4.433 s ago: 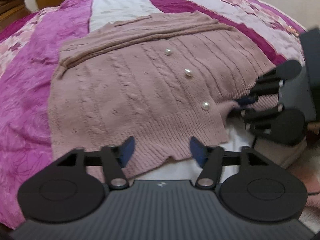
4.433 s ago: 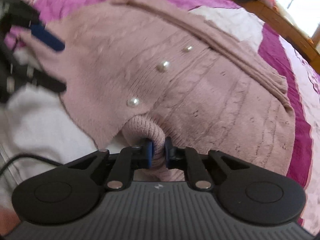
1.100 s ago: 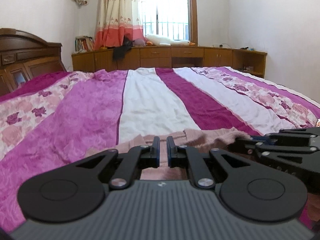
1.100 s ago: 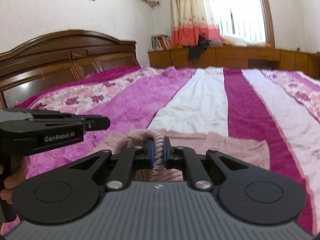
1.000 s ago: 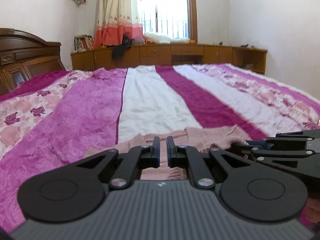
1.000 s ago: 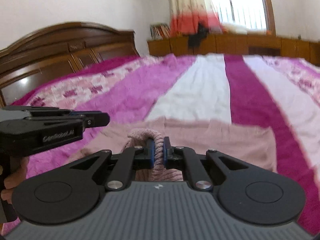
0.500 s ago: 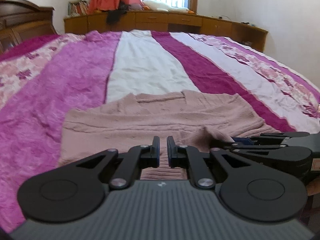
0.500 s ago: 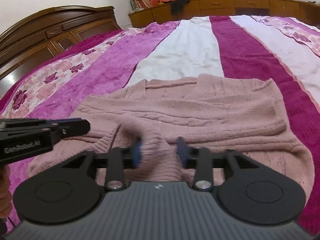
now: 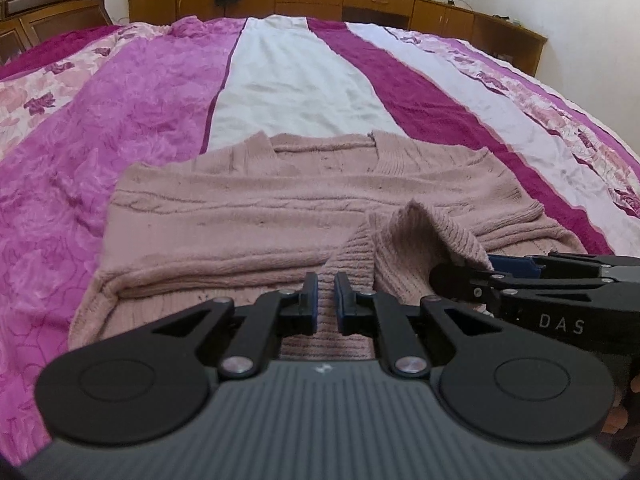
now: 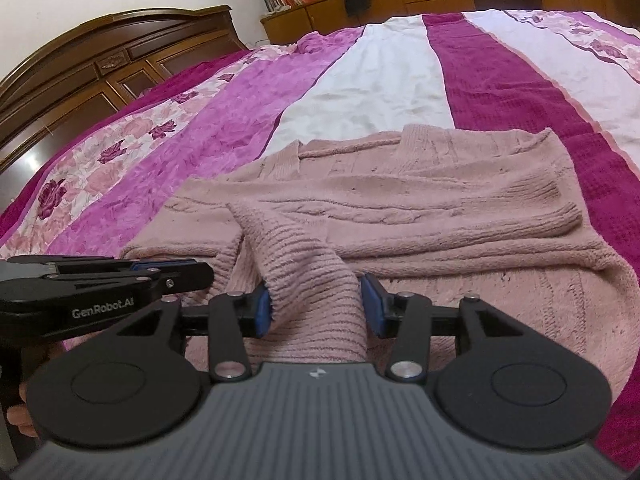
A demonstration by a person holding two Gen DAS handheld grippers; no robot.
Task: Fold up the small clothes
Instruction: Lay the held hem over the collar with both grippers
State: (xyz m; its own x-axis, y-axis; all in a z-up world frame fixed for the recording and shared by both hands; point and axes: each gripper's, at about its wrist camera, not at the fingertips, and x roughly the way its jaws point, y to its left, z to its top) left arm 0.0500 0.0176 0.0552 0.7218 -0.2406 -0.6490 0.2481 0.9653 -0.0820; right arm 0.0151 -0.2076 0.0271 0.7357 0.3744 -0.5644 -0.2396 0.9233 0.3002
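- On the bed, seen from the left wrist camera, a pink knitted cardigan [image 9: 288, 208] lies folded across the striped bedspread [image 9: 132, 120], its collar toward the far side.
- Near the bottom of this view the left gripper [image 9: 326, 304] has its jaws drawn almost together, with ribbed knit of the cardigan's hem in the narrow gap between the pads; it appears pinched there.
- Just to the right, a ribbed fold of the cardigan stands up in a peak, and the right gripper [image 9: 516, 266] comes in from the right edge, its blue pad beside that fold.
- Beyond the bed stand low wooden cabinets [image 9: 360, 0] with books, clothes and a soft toy on top.
- From the right wrist camera, the cardigan [image 10: 420, 208] covers the near middle of the bedspread [image 10: 224, 120].
- The right gripper [image 10: 316, 308] has its jaws apart; a ribbed tube of knit, seemingly a sleeve cuff, lies between them, brushing the left pad and clear of the right one.
- At the left edge the left gripper [image 10: 176, 270] lies level, its jaws together, its tip at the cardigan's near edge.
- A dark wooden headboard [image 10: 100, 68] rises behind the bed on the left.
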